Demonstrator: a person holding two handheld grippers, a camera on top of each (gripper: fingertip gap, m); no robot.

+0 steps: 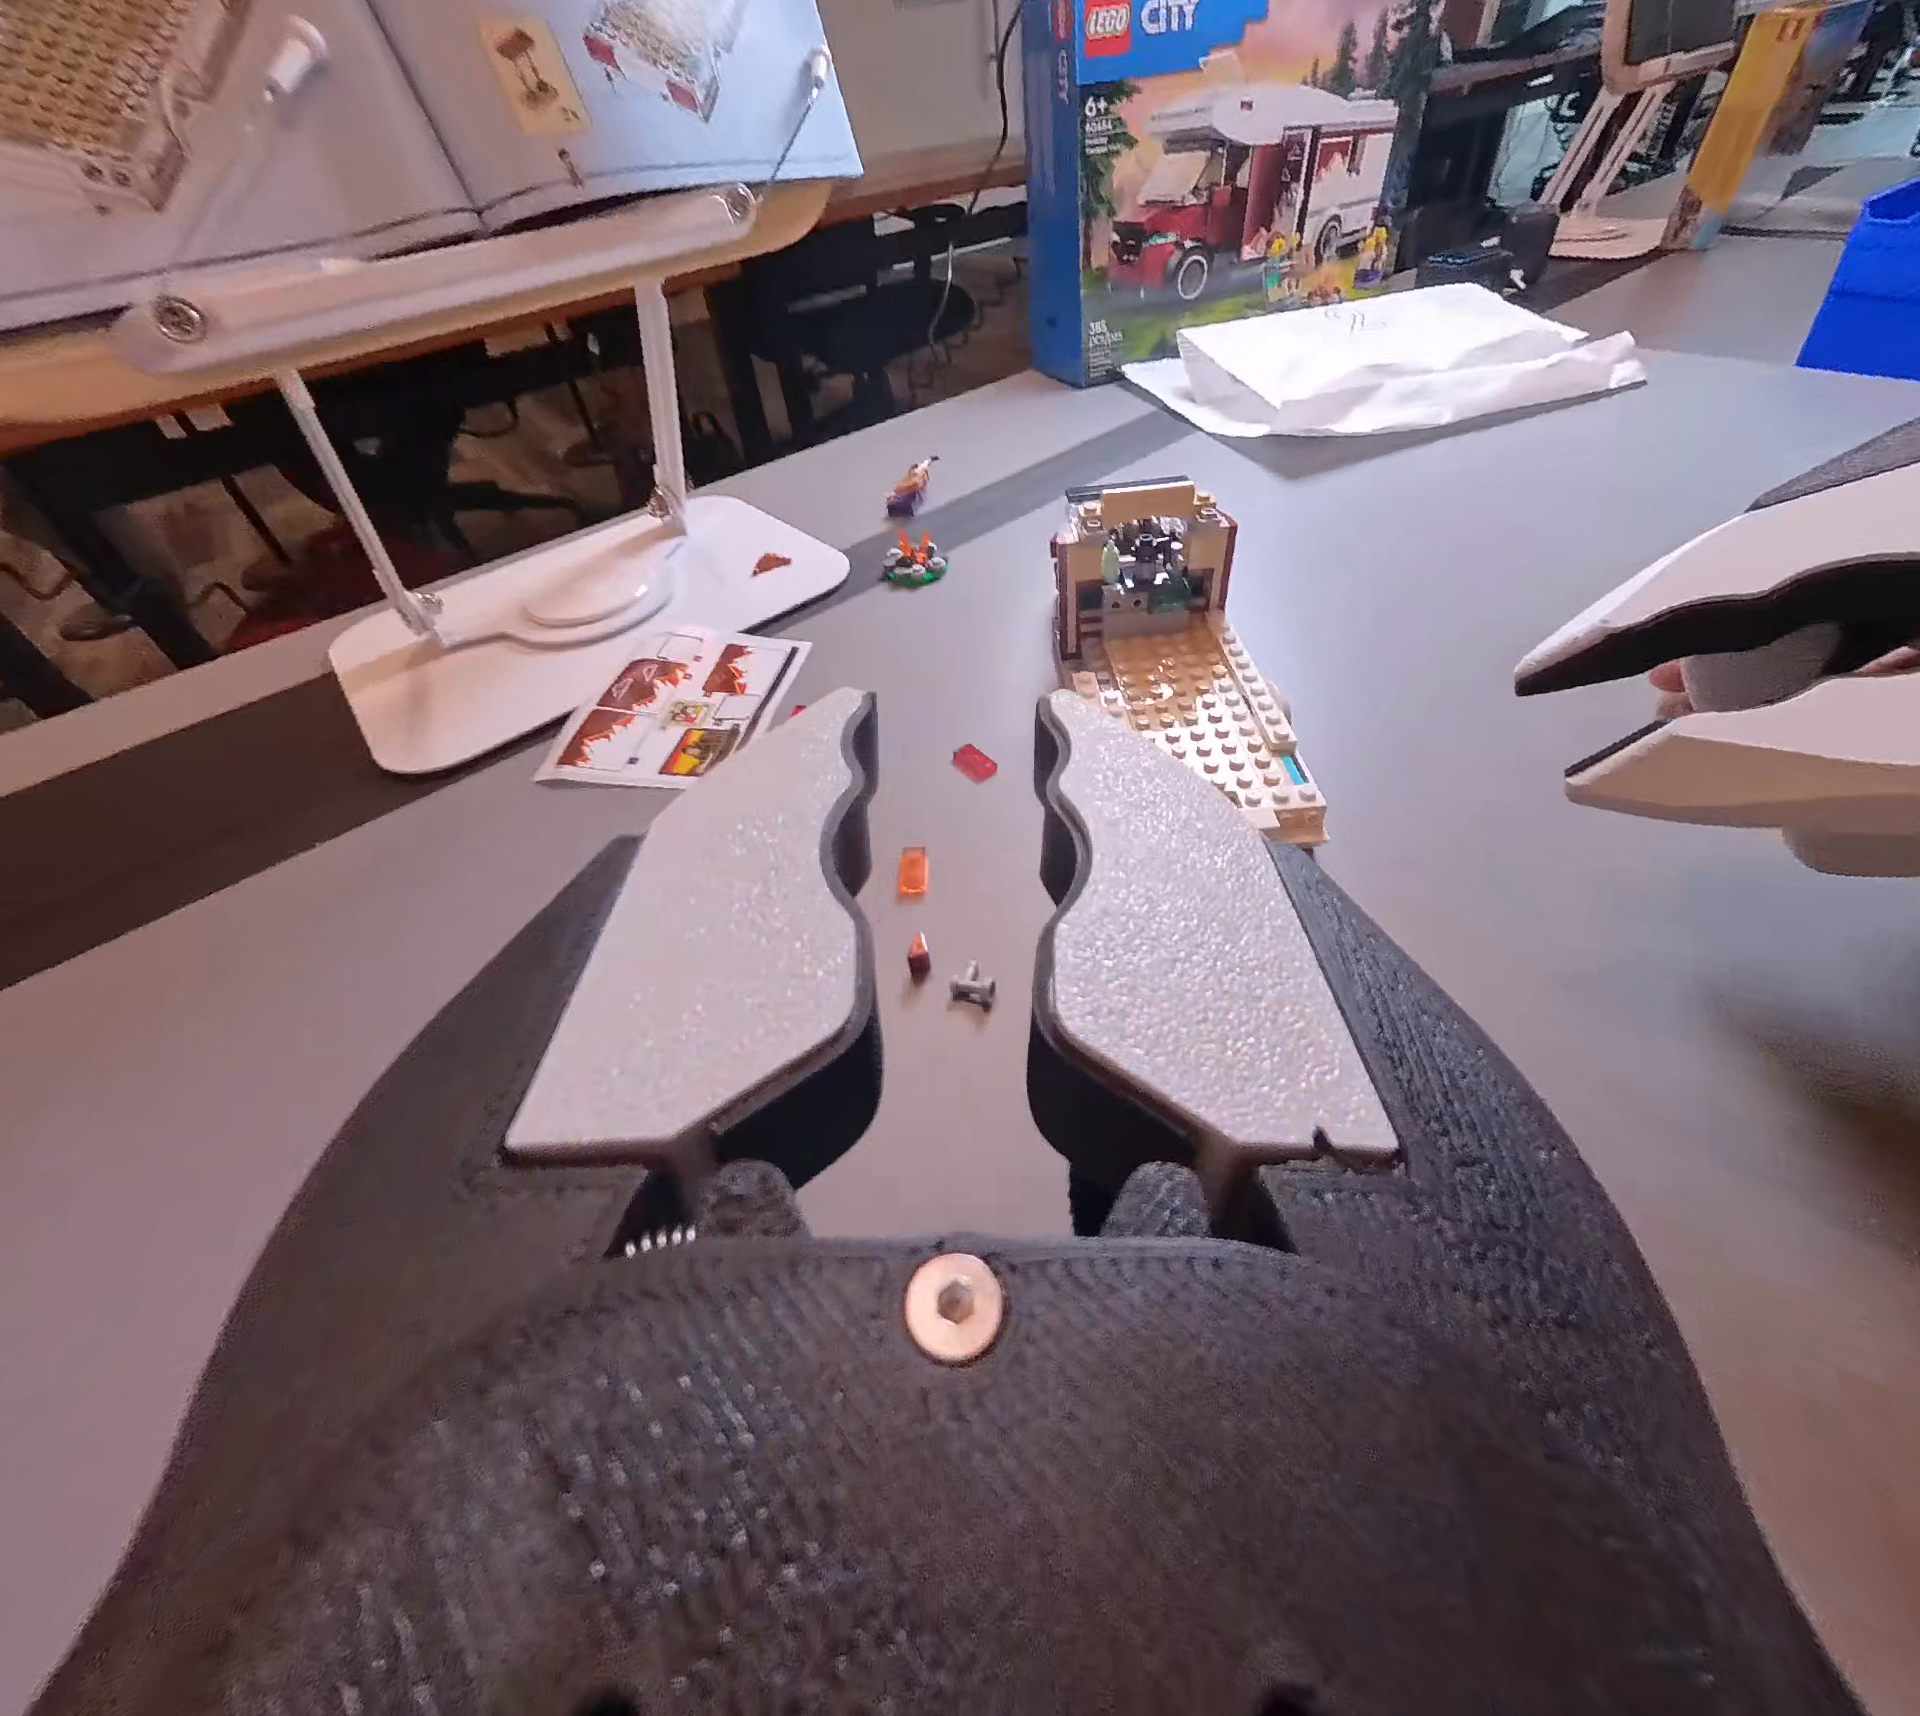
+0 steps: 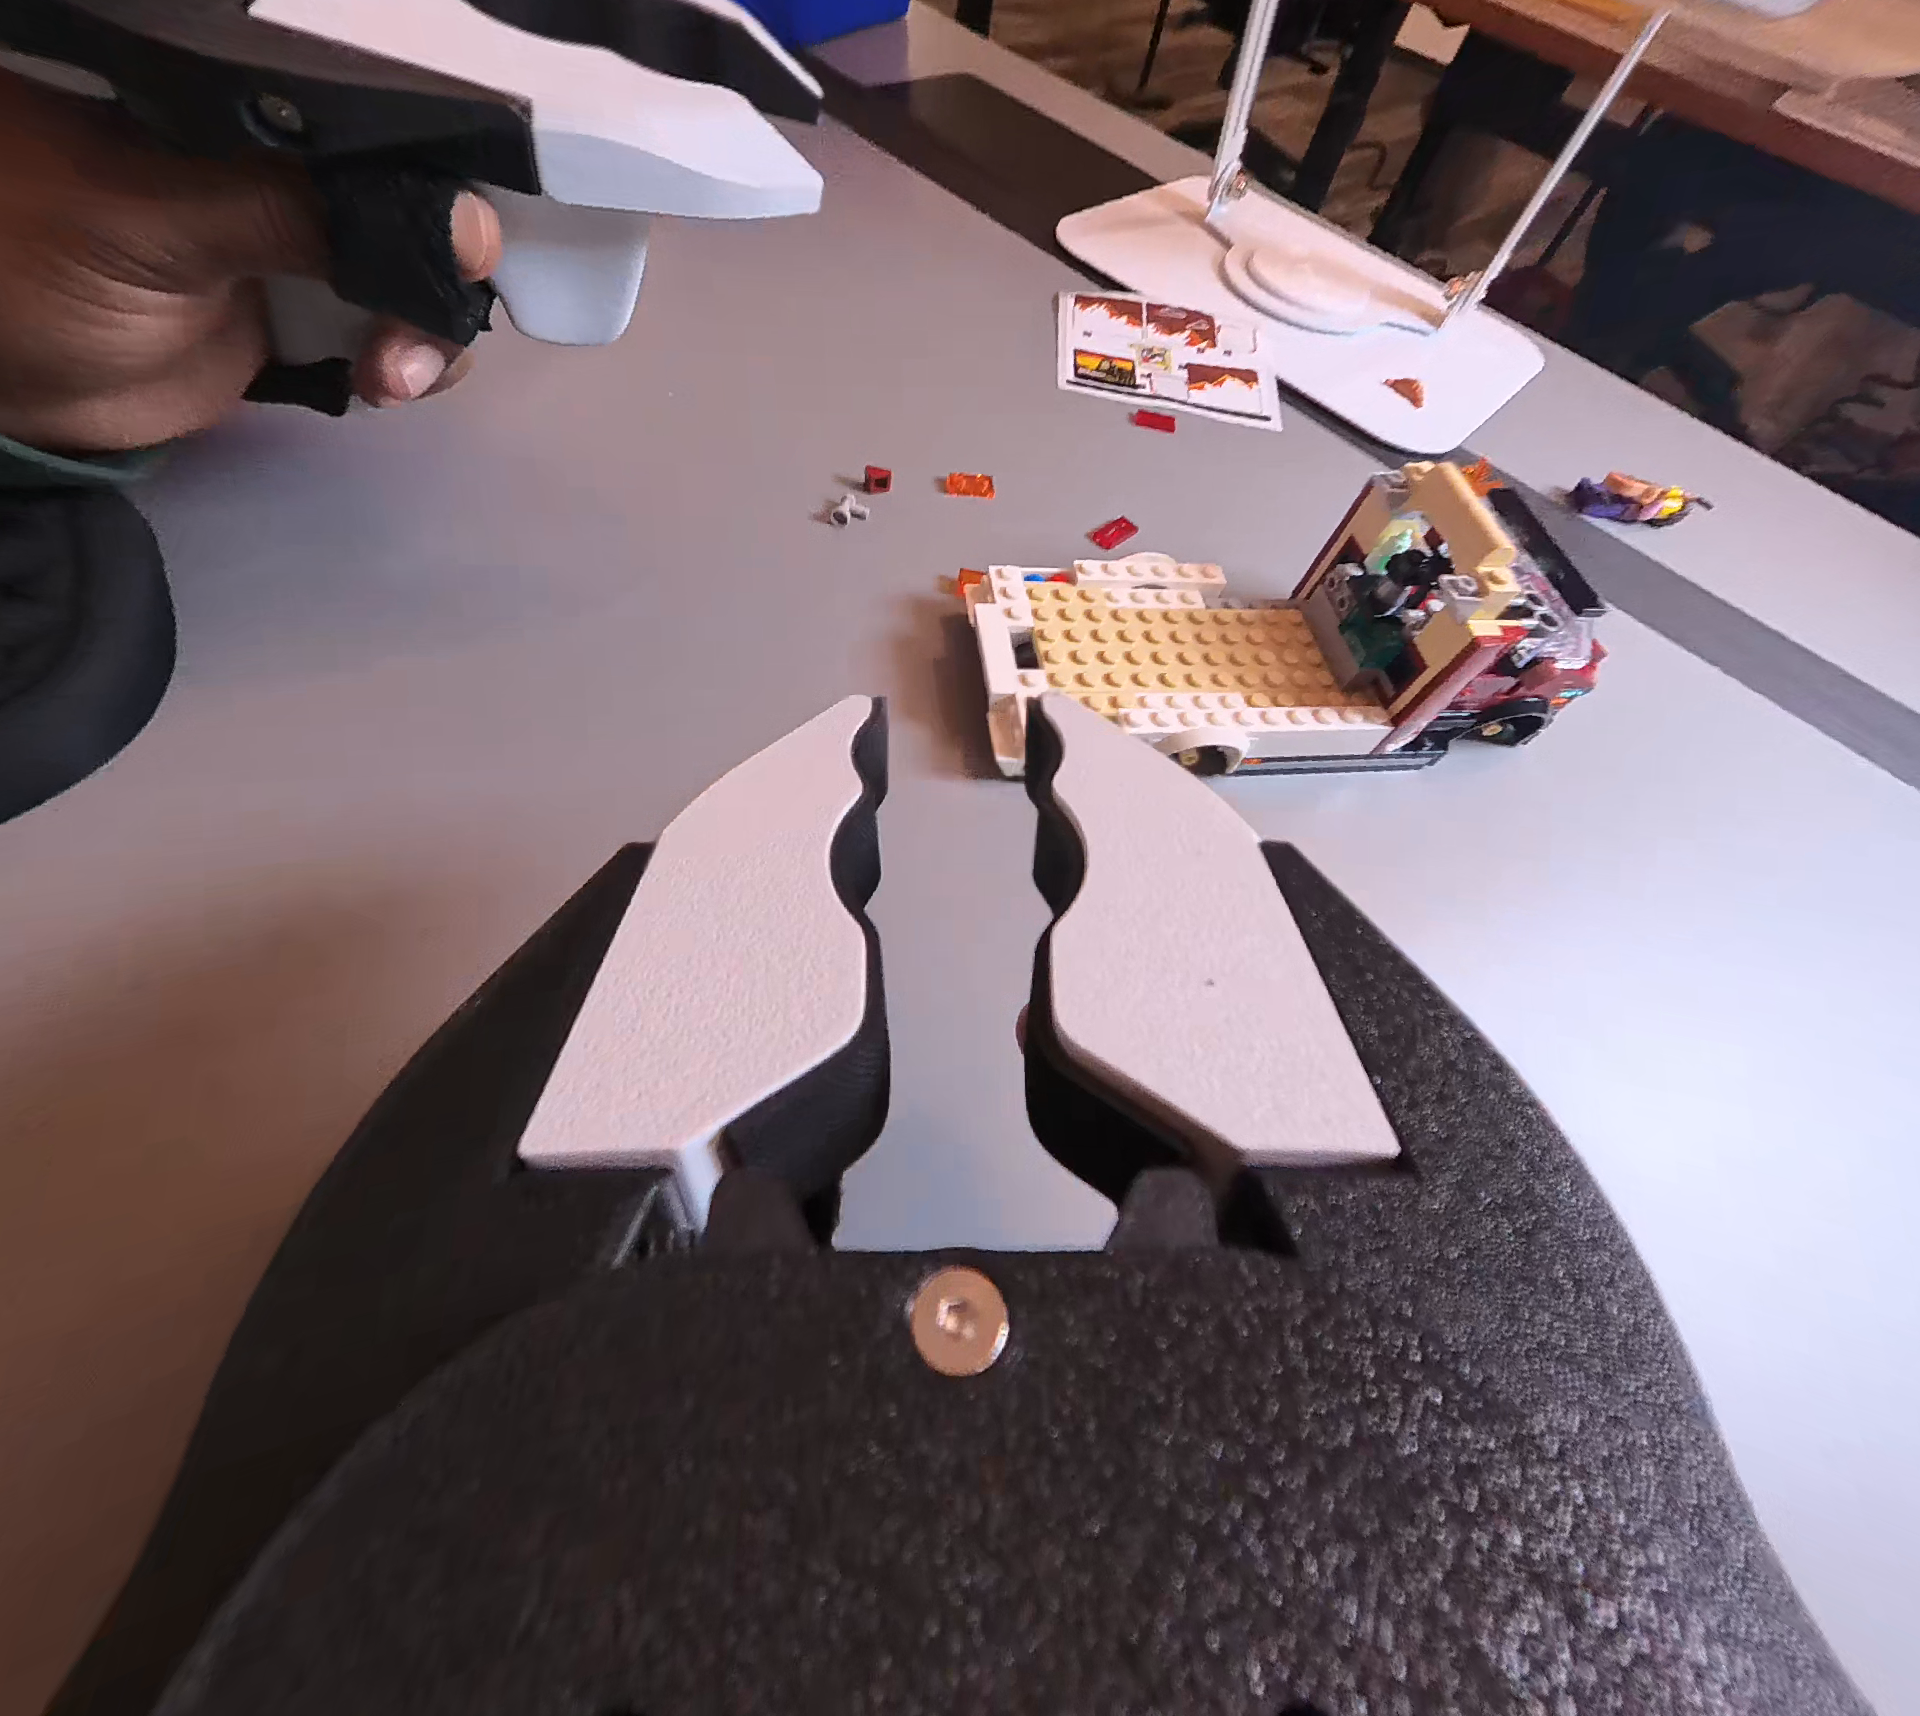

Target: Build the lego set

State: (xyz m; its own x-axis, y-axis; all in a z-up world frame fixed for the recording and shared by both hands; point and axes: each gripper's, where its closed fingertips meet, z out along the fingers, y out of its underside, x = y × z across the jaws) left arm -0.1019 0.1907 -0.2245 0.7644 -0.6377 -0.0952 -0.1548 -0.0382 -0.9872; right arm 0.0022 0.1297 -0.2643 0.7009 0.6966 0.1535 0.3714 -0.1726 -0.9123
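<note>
both the left gripper point(image 1: 954, 721) and the right gripper point(image 2: 956, 721) are spread and hold nothing above the grey bench point(image 1: 1455, 991). the half-built tan and red lego camper point(image 2: 1278, 648) stands near the bench middle, small loose bricks point(image 1: 914, 871) beside it.

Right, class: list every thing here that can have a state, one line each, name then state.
Left gripper: open, empty, above the loose pieces.
Right gripper: open, empty.
Tan-and-white lego camper van: part-built, roofless, upright.
Instruction booklet on white stand: open.
Blue lego box: standing upright.
Sticker sheet: flat on table.
Orange transparent tile: loose, lying flat.
</note>
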